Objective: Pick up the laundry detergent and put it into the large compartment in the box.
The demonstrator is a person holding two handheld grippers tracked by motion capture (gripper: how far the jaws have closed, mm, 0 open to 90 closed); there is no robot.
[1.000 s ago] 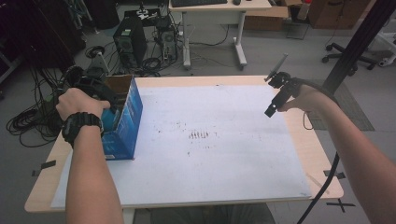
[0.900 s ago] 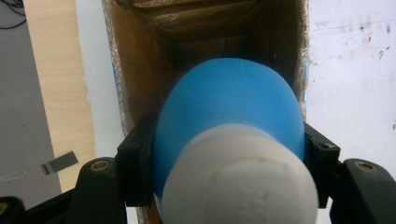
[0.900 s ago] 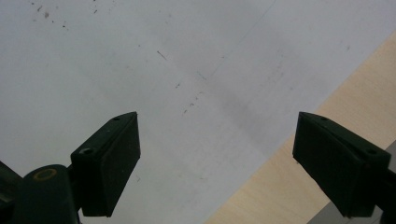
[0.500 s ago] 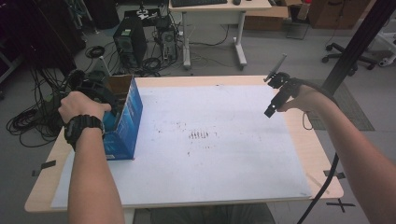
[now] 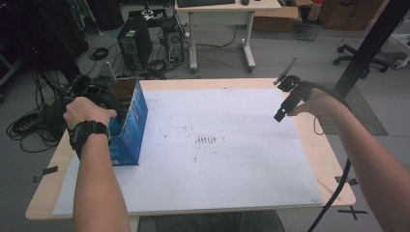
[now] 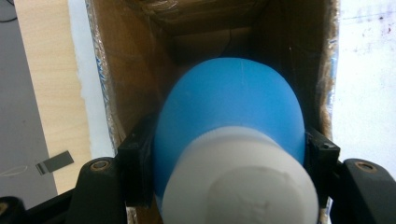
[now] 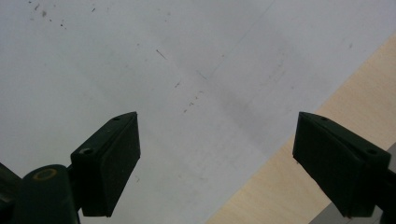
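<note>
1. Left gripper (image 6: 229, 154) jaws pinch a blue bottle (image 6: 229, 116), low in centre frame, inside the open box (image 5: 129, 121).
2. Right gripper (image 7: 217, 158) jaws spread, empty.
3. Little has shifted since a second ago; lowering the bottle seems nearly finished.

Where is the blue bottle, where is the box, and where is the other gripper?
Blue bottle (image 6: 233, 102): left gripper view, on its rounded blue body.
Box (image 5: 133, 121): high view, on its blue outer side wall.
Right gripper (image 7: 217, 163): right gripper view, midway between its open black fingertips.
</note>
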